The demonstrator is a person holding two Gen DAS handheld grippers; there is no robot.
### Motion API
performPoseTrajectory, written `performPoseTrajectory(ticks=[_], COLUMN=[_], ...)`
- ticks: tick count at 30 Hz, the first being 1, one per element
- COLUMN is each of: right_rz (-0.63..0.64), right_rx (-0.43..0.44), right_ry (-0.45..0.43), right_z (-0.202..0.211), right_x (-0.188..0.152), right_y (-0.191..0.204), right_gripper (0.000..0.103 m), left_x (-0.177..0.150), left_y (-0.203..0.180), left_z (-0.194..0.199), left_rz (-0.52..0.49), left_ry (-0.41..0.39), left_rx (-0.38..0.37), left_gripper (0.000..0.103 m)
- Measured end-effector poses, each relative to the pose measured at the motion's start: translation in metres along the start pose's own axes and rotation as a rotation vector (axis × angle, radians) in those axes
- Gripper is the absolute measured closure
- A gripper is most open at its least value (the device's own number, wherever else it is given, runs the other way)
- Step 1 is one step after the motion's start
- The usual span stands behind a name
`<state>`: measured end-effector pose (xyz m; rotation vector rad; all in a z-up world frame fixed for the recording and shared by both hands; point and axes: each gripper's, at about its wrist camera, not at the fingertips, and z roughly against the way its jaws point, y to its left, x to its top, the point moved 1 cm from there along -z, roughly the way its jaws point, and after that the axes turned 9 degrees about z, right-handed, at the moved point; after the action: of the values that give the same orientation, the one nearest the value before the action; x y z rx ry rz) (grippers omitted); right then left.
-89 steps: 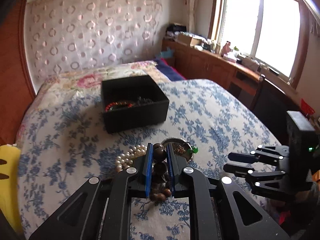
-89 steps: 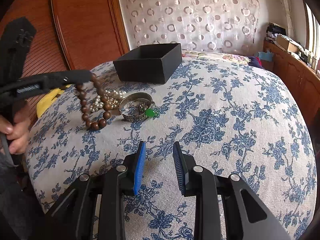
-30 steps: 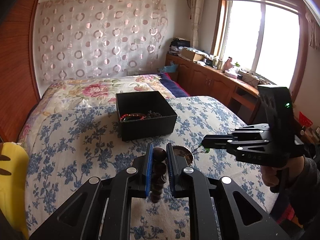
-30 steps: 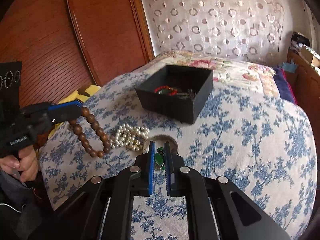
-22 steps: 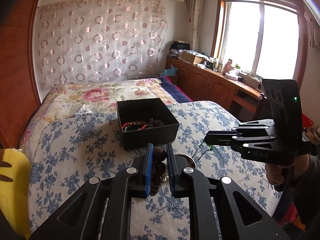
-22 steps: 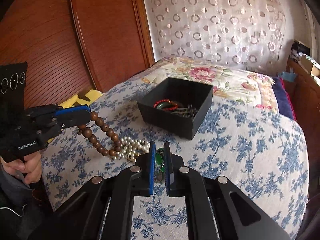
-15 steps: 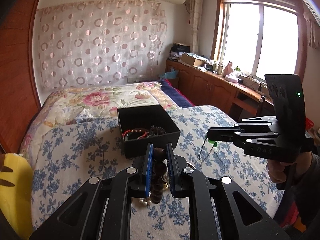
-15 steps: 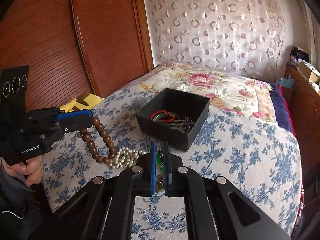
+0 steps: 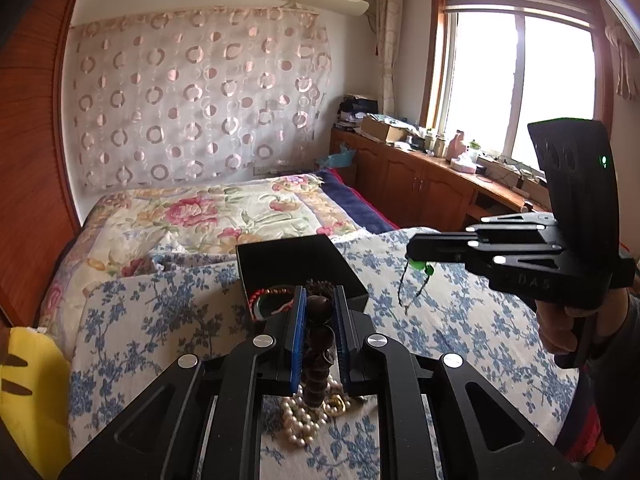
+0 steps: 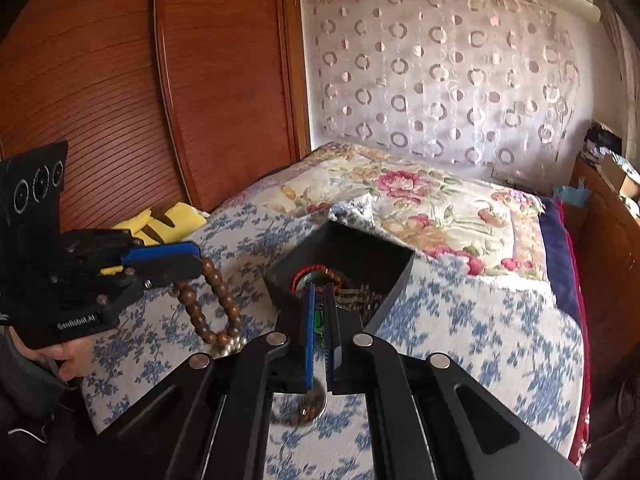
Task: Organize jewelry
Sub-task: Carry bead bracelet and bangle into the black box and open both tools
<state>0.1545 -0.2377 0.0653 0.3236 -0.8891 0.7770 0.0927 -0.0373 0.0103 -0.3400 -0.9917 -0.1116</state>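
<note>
Left gripper [image 9: 319, 308] pinched the brown bead bracelet [image 9: 318, 344]; right gripper [image 10: 319, 312] was clamped tight on the green-stone necklace [image 9: 421, 267], both above the black box [image 9: 296, 260].

"GenRobot.AI" on left hand-held gripper [image 10: 188, 258]

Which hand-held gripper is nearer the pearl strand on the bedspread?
Left. The left hand-held gripper hangs above the pearl strand; the right hand-held gripper is raised off to its right.

Twin wrist views sharing the bed [image 9: 440, 320]
</note>
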Motion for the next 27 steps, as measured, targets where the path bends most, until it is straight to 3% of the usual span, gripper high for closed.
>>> performPoseTrajectory(ticks=[15,21,27], right_rz=[0.013,-0.066,-0.099], right_rx=[0.037,0.014,0.007], right_ry=[-0.006,0.061,0.078], right_z=[-0.05,-0.091,-0.105], right_x=[0.05,0.039,0.025], right_y=[-0.027,-0.048,-0.062], right_gripper=[0.098,0.097,0.097], left_x=[0.041,0.053,0.066], left_y=[0.014,0.018,0.02], left_z=[-0.024,-0.04,-0.063], left_rz=[0.004,0.007,0.015], left_ry=[-0.021,-0.012,-0.004], left_rx=[0.009,0.012,0.006], left_gripper=[0.091,0.091,0.091])
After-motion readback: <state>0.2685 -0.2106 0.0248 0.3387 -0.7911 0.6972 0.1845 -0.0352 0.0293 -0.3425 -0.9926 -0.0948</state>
